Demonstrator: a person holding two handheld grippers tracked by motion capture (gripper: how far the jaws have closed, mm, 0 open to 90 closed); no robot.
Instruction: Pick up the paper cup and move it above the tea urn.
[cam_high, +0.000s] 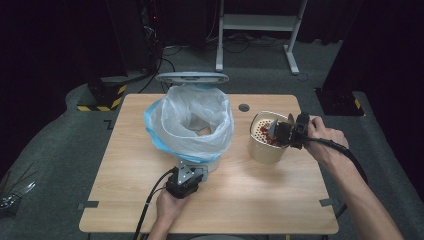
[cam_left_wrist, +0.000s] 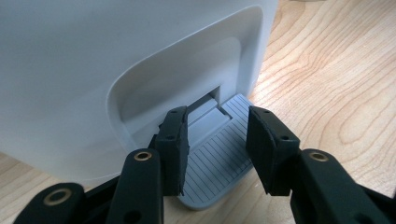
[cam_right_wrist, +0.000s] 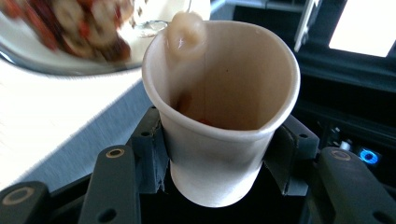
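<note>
Two tongs are at work at this desk (cam_high: 240, 190). A small paper cup (cam_right_wrist: 224, 121) is clenched between the jaws of the right tongs (cam_high: 286, 131), its wall squeezed out of round, and is held tipped over the mouth of a larger beige tub (cam_high: 267, 142) directly under them, on whose perforated insert red and pale scraps lie. A pale lump (cam_right_wrist: 186, 35) clings to the far rim of the cup, with a reddish trace deeper inside. The step in hand is judged to be the emptying of the cup into the tub; a steeper tilt or a shake is probably called for next so that the lump is freed. The left tongs (cam_left_wrist: 217, 154) are held partly open over the ribbed grey pedal (cam_left_wrist: 219, 163) of the white bin (cam_high: 192, 125), one jaw at either side above it; nothing is gripped. Beyond them the bin's lid (cam_high: 192, 77) is seen raised and its plastic liner (cam_high: 165, 117) spread wide.
</note>
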